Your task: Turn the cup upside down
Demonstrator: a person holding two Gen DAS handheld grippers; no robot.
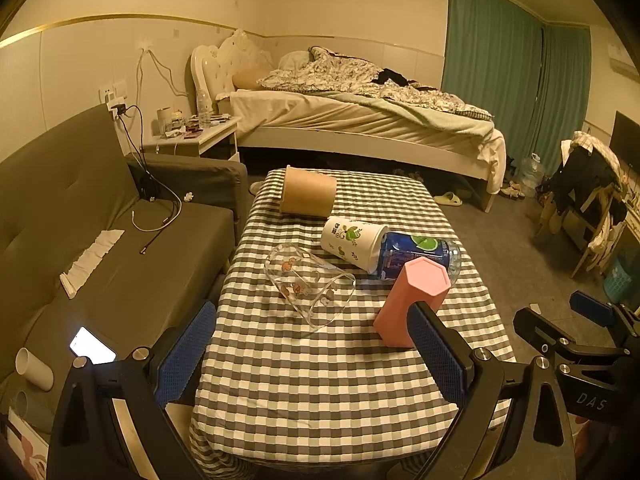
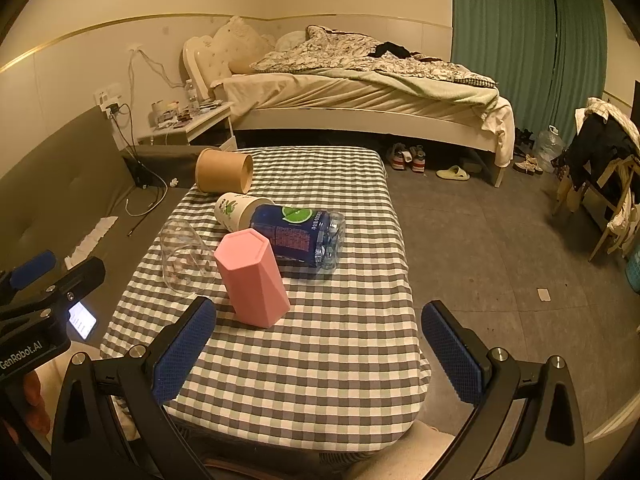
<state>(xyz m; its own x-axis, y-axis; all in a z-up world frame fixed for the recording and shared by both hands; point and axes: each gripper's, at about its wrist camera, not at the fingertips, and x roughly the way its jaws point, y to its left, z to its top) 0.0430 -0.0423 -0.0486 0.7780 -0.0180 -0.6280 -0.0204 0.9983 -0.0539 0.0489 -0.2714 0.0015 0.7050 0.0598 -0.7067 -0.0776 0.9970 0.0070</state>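
Note:
A pink hexagonal cup stands with its closed end up on the checkered table, also in the right wrist view. A clear glass cup lies on its side to its left. A white printed paper cup and a brown paper cup lie on their sides farther back. My left gripper is open and empty above the table's near edge. My right gripper is open and empty, just in front of the pink cup.
A blue plastic bottle lies behind the pink cup. A grey sofa with a lit phone is left of the table. A bed is behind, a chair with clothes at right.

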